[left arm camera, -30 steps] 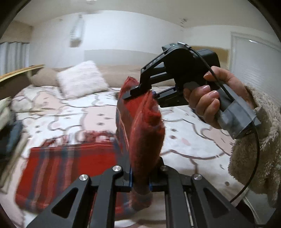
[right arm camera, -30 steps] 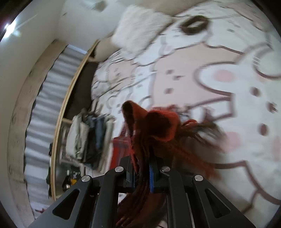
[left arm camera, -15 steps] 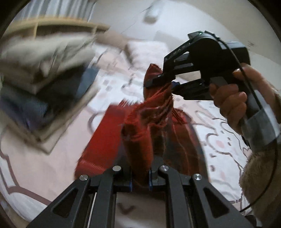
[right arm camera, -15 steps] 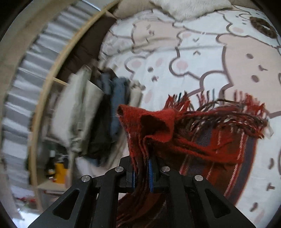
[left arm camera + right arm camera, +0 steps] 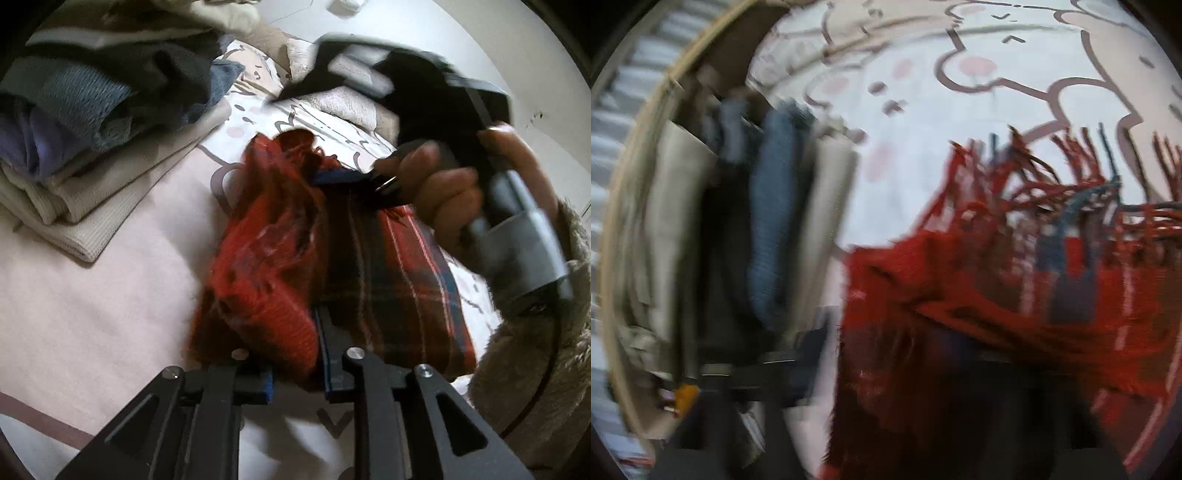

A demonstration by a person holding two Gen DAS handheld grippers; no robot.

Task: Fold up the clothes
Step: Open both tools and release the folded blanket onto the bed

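A red plaid scarf (image 5: 388,266) with a fringed end (image 5: 1052,192) lies folded on the bed cover. My left gripper (image 5: 297,369) still has a thick red fold of it between its blue pads, and the jaws are opening. My right gripper (image 5: 299,138), held by a hand (image 5: 443,195), hovers just over the scarf's far end. Its jaws are opening and stand wide apart, with the pads off the cloth. The right wrist view is blurred, and its own fingers are only dark shapes at the bottom.
A stack of folded clothes (image 5: 92,129) in beige, blue and dark cloth sits close to the scarf's left (image 5: 768,221). The patterned pink and white bed cover (image 5: 92,314) spreads around. A wooden rail (image 5: 639,147) edges the bed. A fluffy sleeve (image 5: 535,350) is at right.
Both grippers came down beside the clothes stack, bringing the scarf onto the bed. The right gripper opened and let go of its end. The left jaws widened a little.
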